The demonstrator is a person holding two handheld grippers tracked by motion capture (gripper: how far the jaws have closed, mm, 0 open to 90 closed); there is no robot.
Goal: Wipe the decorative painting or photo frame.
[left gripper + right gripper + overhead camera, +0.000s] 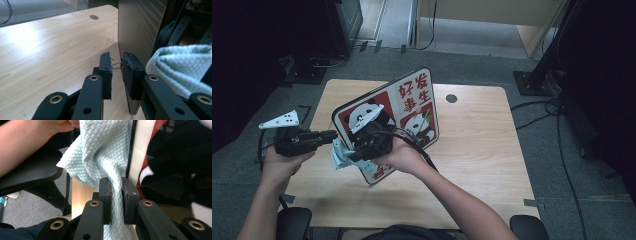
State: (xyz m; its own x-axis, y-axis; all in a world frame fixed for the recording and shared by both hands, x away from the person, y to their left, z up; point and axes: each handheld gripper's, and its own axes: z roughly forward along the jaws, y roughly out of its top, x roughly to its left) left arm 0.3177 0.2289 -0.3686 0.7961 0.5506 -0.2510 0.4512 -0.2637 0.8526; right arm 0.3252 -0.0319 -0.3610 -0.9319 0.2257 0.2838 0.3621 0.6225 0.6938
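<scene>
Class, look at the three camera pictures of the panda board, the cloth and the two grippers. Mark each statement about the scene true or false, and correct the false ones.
1. The right gripper is shut on the light blue cloth. True.
2. The panda board lies flat on the wooden table. False: it stands tilted up on its lower edge.
3. The left gripper is at the board's edge, its jaws a narrow gap apart. True.
4. The cloth is dark red. False: it is light blue with a quilted weave.
5. The left gripper holds the cloth. False: the cloth is clamped in the right gripper; the left works at the board's edge.
</scene>
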